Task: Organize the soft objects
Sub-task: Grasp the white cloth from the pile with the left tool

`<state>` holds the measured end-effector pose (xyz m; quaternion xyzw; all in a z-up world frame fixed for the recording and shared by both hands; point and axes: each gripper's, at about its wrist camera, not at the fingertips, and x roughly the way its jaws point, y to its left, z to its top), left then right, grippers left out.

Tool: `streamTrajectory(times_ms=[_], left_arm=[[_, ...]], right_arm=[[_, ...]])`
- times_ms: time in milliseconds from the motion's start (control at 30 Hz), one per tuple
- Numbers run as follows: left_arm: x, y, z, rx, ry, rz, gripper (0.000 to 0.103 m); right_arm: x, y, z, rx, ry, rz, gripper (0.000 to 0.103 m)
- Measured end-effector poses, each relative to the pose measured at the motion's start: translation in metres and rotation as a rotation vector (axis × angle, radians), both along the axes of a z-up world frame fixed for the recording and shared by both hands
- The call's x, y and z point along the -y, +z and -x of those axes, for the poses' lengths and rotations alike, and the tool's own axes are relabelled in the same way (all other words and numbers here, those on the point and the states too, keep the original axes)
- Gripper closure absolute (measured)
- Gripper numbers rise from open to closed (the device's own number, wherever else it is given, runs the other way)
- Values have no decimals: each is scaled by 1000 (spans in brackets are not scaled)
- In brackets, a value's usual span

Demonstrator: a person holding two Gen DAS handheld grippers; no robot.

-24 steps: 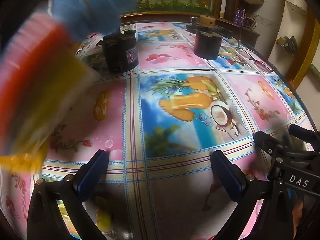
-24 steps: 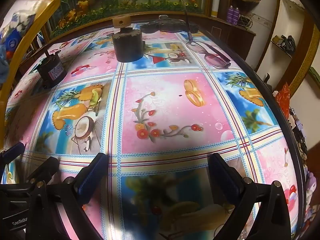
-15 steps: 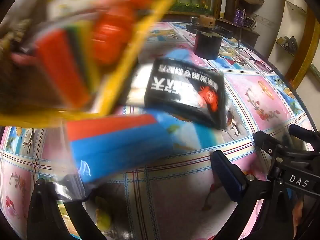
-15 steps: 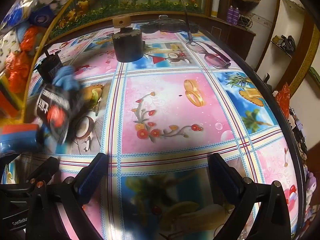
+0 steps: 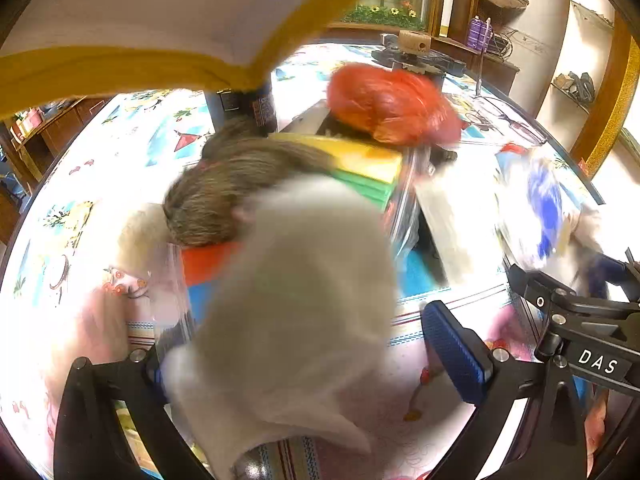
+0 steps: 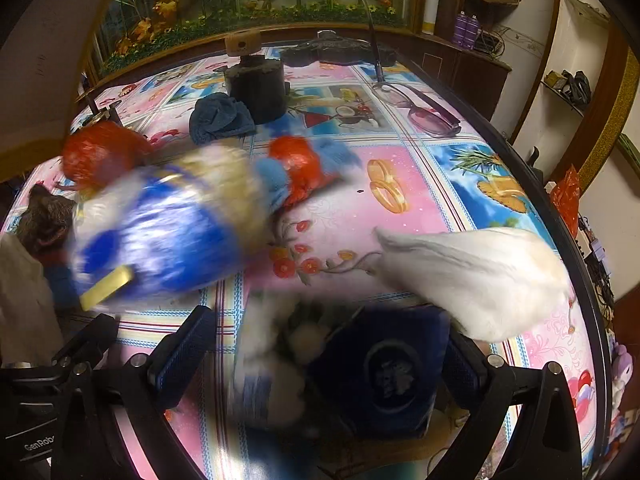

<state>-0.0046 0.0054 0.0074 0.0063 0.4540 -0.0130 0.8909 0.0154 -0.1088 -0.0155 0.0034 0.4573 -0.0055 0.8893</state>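
Observation:
Soft objects are tumbling onto the patterned table, most of them blurred. In the left wrist view a white cloth fills the space between my left gripper's open fingers, with a brown furry piece, a yellow-green pack and a red bag behind. In the right wrist view a blue-white bag, a white fluffy piece, a dark blue pouch, a red bag and a blue cloth lie around my open right gripper.
A yellow-rimmed white container hangs tipped over the table's left. Two black cylinders stand at the back. Glasses lie at the back right. The table edge curves along the right.
The container has tipped further and spilled several soft objects across the table. They now lie around and between both grippers. Neither gripper has moved.

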Motion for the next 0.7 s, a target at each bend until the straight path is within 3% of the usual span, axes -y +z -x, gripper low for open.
streamTrajectory(times_ms=[700], left_arm=[[0,-1,1,2,0,0,0]], right_arm=[[-2,0,0,0,0,0,1]])
